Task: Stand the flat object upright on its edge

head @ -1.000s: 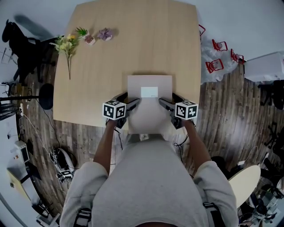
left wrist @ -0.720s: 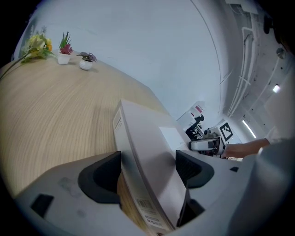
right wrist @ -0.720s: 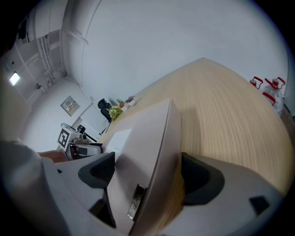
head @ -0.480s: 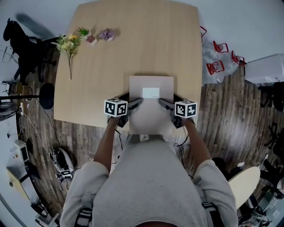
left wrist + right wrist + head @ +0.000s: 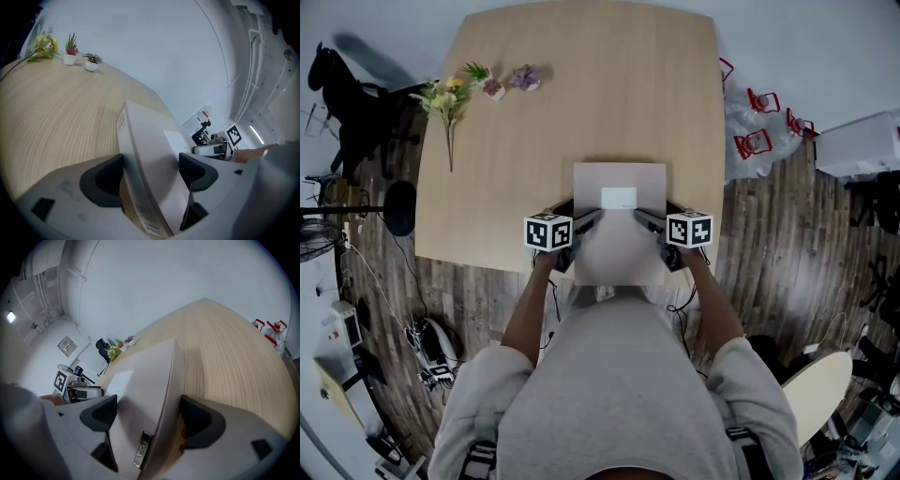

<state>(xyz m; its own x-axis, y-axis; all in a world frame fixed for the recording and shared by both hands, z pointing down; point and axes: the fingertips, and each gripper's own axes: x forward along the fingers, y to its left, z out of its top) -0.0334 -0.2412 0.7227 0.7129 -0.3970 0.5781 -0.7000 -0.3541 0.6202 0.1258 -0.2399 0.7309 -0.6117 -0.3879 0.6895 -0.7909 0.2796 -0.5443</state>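
Both forearms reach toward 12 o'clock, with the left gripper (image 5: 589, 218) at 9 o'clock and the right gripper (image 5: 641, 217) at 3 o'clock, jaws clamped on the flat box (image 5: 619, 248).

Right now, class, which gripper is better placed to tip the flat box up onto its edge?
Neither clearly: the left gripper and right gripper each clamp an opposite side edge of the flat box, so both should probably lift together.
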